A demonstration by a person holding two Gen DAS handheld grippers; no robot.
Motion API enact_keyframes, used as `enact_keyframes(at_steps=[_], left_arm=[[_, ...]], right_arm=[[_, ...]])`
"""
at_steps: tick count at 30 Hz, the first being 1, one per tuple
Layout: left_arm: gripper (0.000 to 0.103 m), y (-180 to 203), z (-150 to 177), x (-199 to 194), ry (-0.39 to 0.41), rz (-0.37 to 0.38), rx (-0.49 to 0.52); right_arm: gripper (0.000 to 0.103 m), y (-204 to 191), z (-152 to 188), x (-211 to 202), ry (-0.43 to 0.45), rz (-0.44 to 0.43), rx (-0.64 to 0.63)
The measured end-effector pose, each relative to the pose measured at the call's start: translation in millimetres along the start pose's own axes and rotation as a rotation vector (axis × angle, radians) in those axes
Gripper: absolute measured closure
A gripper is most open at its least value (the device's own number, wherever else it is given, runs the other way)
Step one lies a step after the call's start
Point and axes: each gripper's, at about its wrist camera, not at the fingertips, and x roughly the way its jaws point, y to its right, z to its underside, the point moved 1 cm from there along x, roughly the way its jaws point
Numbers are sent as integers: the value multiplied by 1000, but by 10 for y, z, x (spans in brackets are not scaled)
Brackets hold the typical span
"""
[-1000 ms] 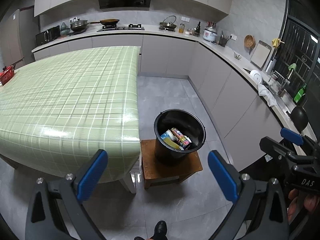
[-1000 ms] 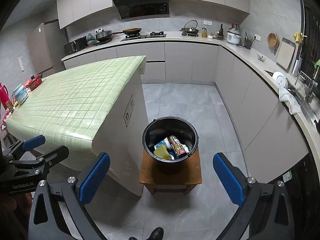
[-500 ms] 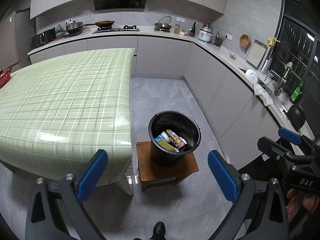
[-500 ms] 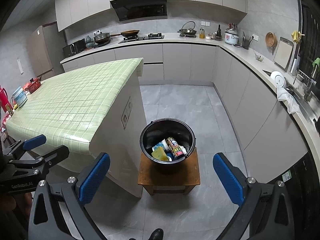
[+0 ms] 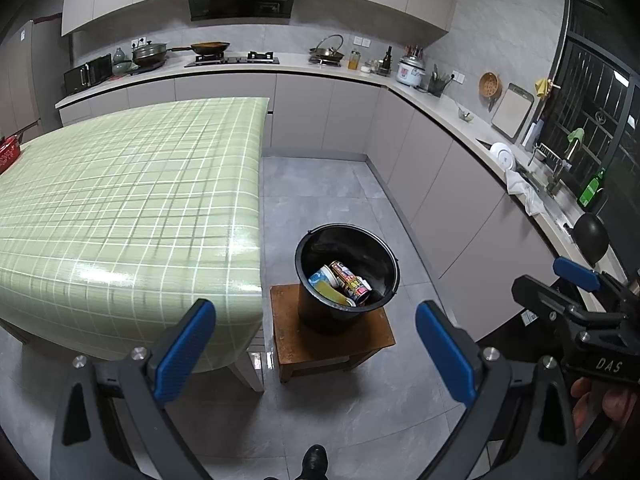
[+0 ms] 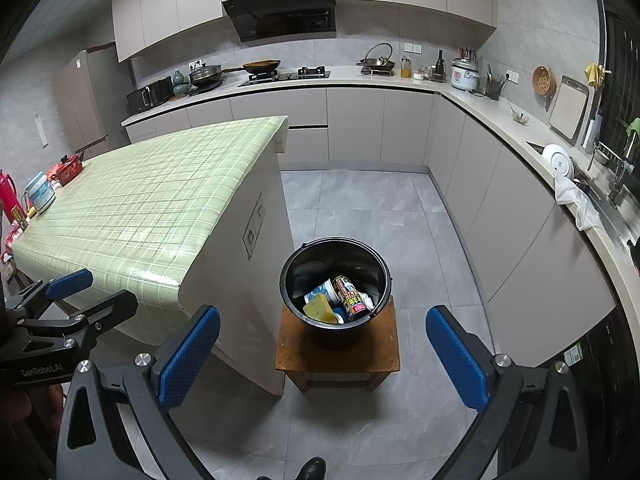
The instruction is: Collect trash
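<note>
A black bucket stands on a low brown wooden stool beside the table corner; the right wrist view shows the same bucket and stool. Inside lie a printed can, a white and blue cup and a yellow piece. My left gripper hovers open and empty, high above the floor in front of the stool. My right gripper is likewise open and empty. Each gripper also shows at the edge of the other's view.
A table with a green checked cloth fills the left. At its far end sit a red pot, a white tub and a red bottle. Grey counters run along the back and right. A shoe shows below.
Both views have drifted slightly, so the bucket and stool sit a little further left and lower in frame. Both grippers stay open and empty.
</note>
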Motion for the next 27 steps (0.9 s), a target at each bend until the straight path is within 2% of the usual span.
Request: enact_keyframes(at_steps=[27], left_arm=[[2,62,-42,3,10,1,7]], right_arm=[[0,25,-23,-13,5,-3,1]])
